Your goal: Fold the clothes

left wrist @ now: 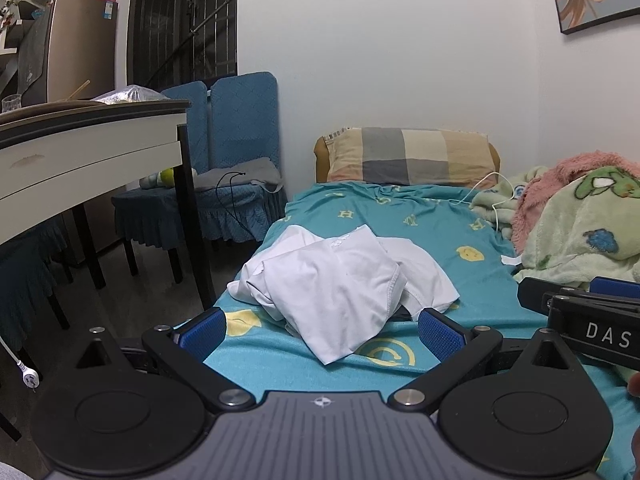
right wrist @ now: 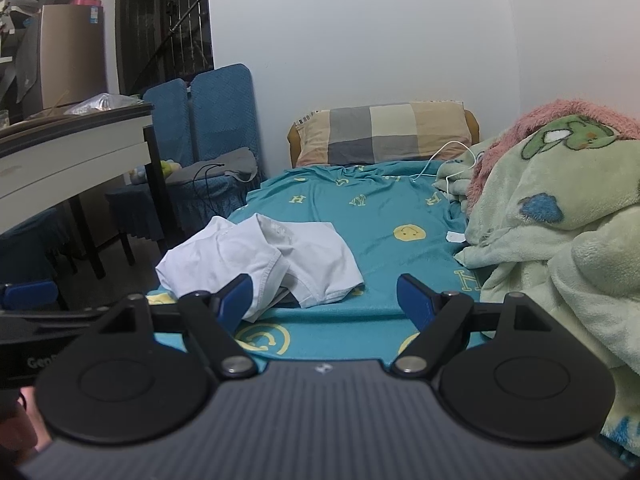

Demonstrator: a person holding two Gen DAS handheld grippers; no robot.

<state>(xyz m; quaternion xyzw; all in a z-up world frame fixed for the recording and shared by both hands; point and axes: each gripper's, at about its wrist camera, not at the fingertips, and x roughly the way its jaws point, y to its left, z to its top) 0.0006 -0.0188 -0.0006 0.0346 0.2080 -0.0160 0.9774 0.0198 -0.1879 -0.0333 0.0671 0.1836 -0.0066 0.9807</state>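
A crumpled white garment (left wrist: 340, 280) lies in a heap on the teal bed sheet (left wrist: 400, 216), near the bed's left edge. My left gripper (left wrist: 320, 330) hovers just short of the heap, jaws wide open with nothing between the blue pads. In the right wrist view the same white garment (right wrist: 260, 260) sits ahead and to the left. My right gripper (right wrist: 326, 300) is open over bare sheet (right wrist: 360, 208), its left pad close to the cloth's near edge. Each gripper shows at the side of the other's view.
A checked pillow (left wrist: 408, 156) lies at the bed's head. A green and pink fleece blanket (right wrist: 560, 220) is piled along the right side, with a white cable (left wrist: 488, 188) near it. Left of the bed stand a white table (left wrist: 80, 148) and blue chairs (left wrist: 224, 148).
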